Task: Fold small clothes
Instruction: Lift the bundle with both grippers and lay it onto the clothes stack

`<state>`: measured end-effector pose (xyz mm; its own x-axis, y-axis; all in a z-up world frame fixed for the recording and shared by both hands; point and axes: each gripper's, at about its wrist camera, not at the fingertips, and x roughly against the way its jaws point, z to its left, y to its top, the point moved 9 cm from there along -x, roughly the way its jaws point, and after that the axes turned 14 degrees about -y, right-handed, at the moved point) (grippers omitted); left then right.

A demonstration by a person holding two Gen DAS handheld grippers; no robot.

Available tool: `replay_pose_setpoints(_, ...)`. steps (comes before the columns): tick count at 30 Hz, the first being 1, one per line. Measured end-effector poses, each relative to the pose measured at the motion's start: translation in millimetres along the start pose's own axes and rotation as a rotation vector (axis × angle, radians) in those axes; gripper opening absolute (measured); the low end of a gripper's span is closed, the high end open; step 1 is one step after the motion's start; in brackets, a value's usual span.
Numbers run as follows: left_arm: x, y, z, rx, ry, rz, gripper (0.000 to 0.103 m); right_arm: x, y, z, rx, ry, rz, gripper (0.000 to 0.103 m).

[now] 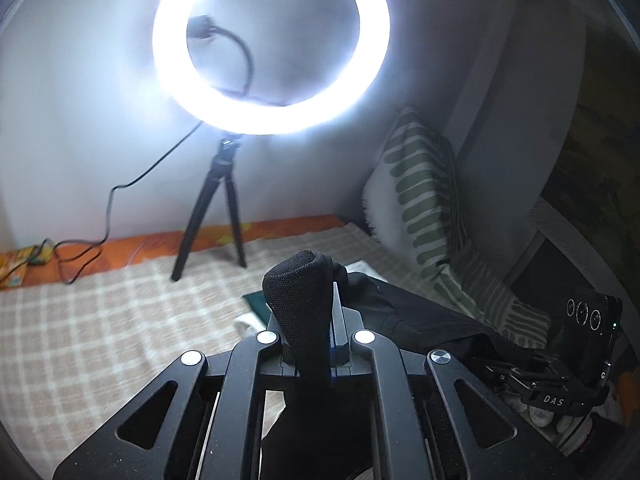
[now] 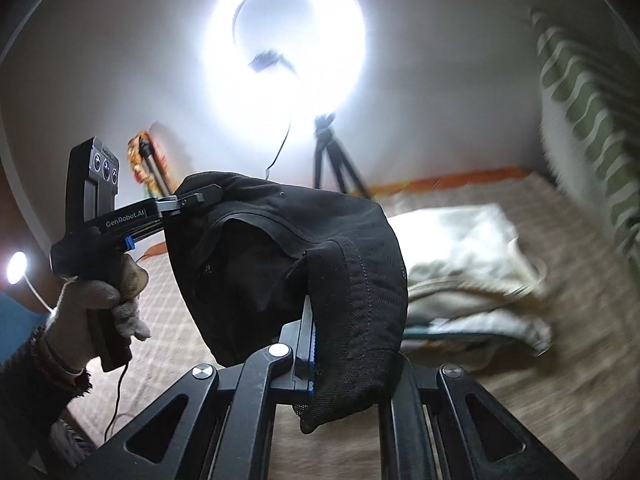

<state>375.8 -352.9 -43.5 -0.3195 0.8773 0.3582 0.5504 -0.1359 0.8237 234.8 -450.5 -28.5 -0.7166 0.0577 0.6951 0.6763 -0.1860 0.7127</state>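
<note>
A small black garment (image 2: pixel 260 240) with a mesh waistband hangs in the air, stretched between both grippers above the bed. My right gripper (image 2: pixel 310 320) is shut on one end of the waistband, which drapes over its fingers. My left gripper (image 2: pixel 200 198), held by a gloved hand (image 2: pixel 92 300), is shut on the other end. In the left wrist view the left gripper (image 1: pixel 316 292) has mesh cloth wrapped over its tips, hiding them. From there the black garment (image 1: pixel 420 316) runs right to the right gripper (image 1: pixel 504 364), whose tips are under the cloth.
A checked blanket (image 1: pixel 100 312) covers the bed. A heap of white clothes (image 2: pixel 460 260) lies on it under the garment. A lit ring light (image 1: pixel 272 44) on a black tripod (image 1: pixel 216 208) stands at the back wall, its cable trailing left. A green striped pillow (image 1: pixel 420 192) leans at the right.
</note>
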Motion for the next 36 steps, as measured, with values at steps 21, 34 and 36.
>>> replay_pose_setpoints(21, -171, -20, 66, 0.043, 0.112, 0.191, 0.007, -104, 8, -133, -0.098, -0.022, 0.139, 0.009)
replay_pose_setpoints(34, -146, -14, 90, 0.133, 0.167, 0.169, 0.03, -67, 23, -163, -0.132, 0.183, 0.14, 0.057)
replay_pose_setpoints(36, -132, -9, 86, 0.129, 0.157, 0.139, 0.03, -70, 40, -172, -0.154, 0.178, 0.119, 0.057)
